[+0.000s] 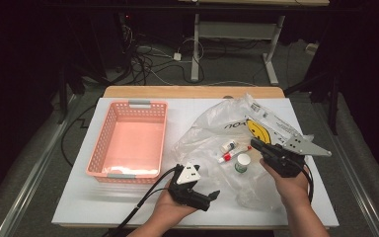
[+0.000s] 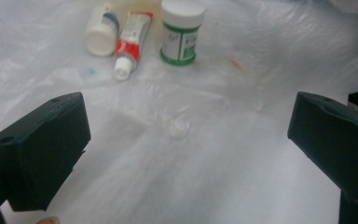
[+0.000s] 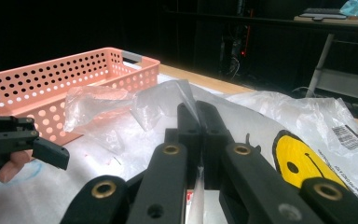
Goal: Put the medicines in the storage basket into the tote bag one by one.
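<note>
At the lower centre of the high view, the left gripper (image 1: 203, 196) lies in the person's palm with its jaws spread wide and nothing between them. Right of centre, the right gripper (image 1: 259, 146) is clenched on a fold of the clear plastic bag (image 1: 212, 133). Inside the bag, mid-frame, lie a small white bottle (image 1: 229, 146), a red-and-white tube (image 1: 233, 155) and a green-labelled jar (image 1: 242, 163). A pink basket (image 1: 129, 139) sits at centre left.

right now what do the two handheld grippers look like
Both are black with two blocky jaws. The left gripper carries a grey three-cornered plate with dark dots and trails black cables. The right gripper has a larger grey plate, and brass-coloured pins at its jaw links. The forearms are bare, no sleeves.
</note>
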